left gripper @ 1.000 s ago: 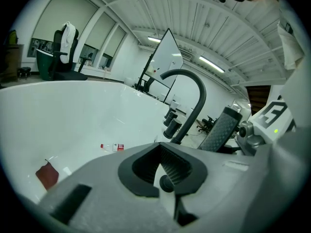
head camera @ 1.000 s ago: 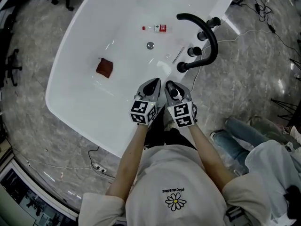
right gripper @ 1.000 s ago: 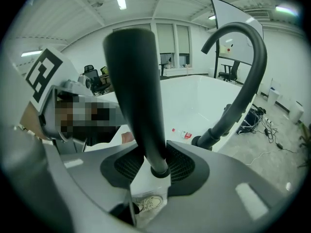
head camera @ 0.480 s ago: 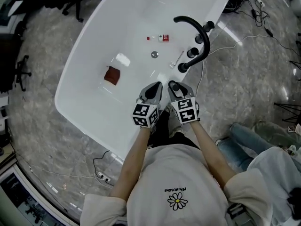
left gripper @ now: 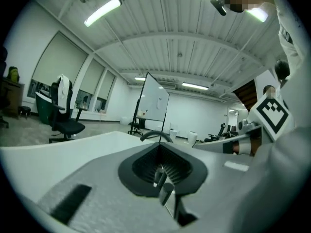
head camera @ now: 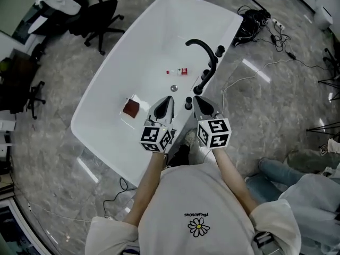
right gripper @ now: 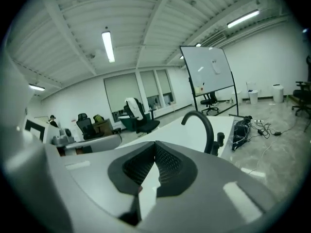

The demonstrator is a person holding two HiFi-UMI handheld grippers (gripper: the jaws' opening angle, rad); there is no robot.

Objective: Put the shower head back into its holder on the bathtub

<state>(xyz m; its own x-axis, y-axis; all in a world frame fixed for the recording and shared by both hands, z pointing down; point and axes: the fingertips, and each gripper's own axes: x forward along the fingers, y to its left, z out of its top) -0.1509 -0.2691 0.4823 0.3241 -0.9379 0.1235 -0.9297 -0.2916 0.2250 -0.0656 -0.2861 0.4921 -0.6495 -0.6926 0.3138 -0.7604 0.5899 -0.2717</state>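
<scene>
The white bathtub (head camera: 106,94) lies below me with a black arched faucet (head camera: 204,52) and black knobs (head camera: 220,49) on its right rim. I cannot pick out a shower head or its holder. My left gripper (head camera: 166,101) and right gripper (head camera: 197,101) hang side by side above the tub's near rim, both shut and empty. The right jaws have just been closing, with nothing between them. The left gripper view shows its gripper (left gripper: 160,171) with pads together and the faucet (left gripper: 155,134) beyond. In the right gripper view the right gripper (right gripper: 154,154) points toward the faucet (right gripper: 201,125).
Inside the tub lie a red-brown piece (head camera: 130,108), a small bottle (head camera: 183,71) and the drain (head camera: 173,87). Office chairs (head camera: 101,12) stand at the far left. Cables (head camera: 255,20) trail on the floor by the tub's far end. Another person's legs (head camera: 281,169) are at the right.
Both grippers have risen together from just over the tub's near rim. The head camera has risen too, so the tub looks smaller and further off.
</scene>
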